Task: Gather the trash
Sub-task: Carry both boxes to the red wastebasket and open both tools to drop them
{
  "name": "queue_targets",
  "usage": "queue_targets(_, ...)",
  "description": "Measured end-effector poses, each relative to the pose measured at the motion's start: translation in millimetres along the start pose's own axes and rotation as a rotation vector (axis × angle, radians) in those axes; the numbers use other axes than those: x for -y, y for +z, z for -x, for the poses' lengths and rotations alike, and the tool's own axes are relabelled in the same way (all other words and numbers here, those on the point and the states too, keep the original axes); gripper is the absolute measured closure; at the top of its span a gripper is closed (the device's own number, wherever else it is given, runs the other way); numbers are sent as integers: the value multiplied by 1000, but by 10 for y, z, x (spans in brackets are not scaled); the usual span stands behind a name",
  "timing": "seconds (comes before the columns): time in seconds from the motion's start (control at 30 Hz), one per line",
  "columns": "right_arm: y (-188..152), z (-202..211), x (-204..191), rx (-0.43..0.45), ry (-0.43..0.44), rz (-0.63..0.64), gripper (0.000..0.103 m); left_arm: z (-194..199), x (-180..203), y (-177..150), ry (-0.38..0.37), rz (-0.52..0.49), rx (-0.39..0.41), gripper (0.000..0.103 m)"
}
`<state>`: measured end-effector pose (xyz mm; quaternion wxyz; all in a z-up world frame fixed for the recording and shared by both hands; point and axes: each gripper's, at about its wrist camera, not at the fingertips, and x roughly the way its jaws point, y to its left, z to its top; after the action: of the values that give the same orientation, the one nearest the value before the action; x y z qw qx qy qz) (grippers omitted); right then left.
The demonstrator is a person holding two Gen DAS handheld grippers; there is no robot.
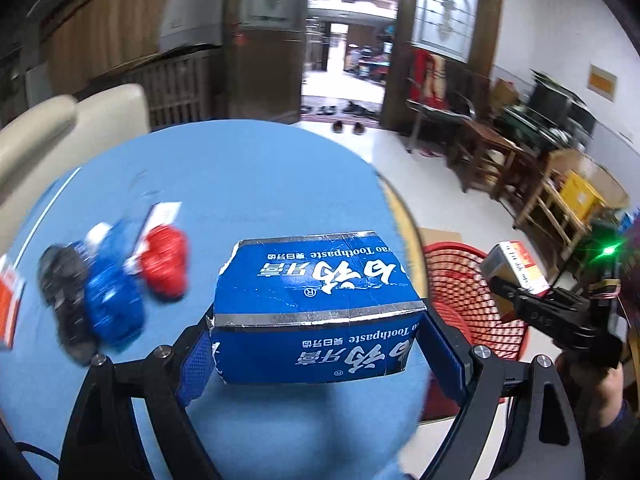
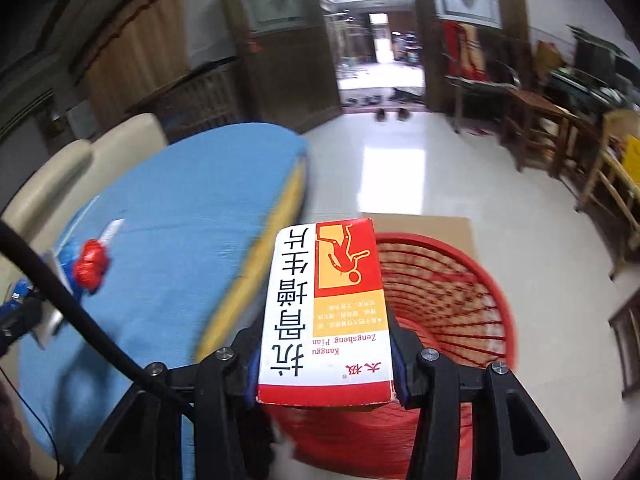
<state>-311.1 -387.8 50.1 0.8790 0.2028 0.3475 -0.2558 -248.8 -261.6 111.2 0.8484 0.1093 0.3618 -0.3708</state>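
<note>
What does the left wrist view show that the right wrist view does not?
Left wrist only: the left gripper shut on a blue toothpaste box, a black wrapper on the table, and the right gripper from outside.
Right wrist only: the printed face of the medicine box clamped in the right gripper, and a black cable.
Both: the blue table, the red basket, the red wrapper and the open doorway.
</note>
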Motion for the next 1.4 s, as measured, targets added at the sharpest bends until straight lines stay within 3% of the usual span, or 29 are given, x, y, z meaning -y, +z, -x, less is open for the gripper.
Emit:
queue_targets(0.27, 14, -233, 405, -62, -52, -42, 49, -239, 591, 223, -68, -97, -13, 13)
queue_targets(0.33, 17, -292, 430, -75, -64, -51, 33, -316, 682, 267, -76, -116, -18, 12)
queue_targets(0.43, 23, -288, 545, -68, -64, -81, 28, -425, 829, 324, -95, -141, -32, 12)
queue_targets(0.87, 29, 183, 1068, 46, -91, -240, 27, -788, 1495, 337, -209, -275, -113, 12)
queue_targets(1.0, 47, 323, 1156, 72, -114, -278, 25, -704, 1382, 360, -176, -278, -91, 12)
queue_targets(1.1, 58, 347, 1159, 78, -123, -297, 19, -581, 1113, 414, -176, -210, -67, 11)
queue_targets(1.23, 65, 320, 1060, 67, -99, -300, 18, -432, 713, 454, -154, -89, -14, 5)
queue_targets(1.37, 125, 252, 858, 62, -71, -278, 19, -495, 653, 505, -228, -31, -9, 6)
queue_targets(1.4, 143, 258, 827, 65, -64, -287, 19, -505, 684, 507, -241, -38, 2, 12)
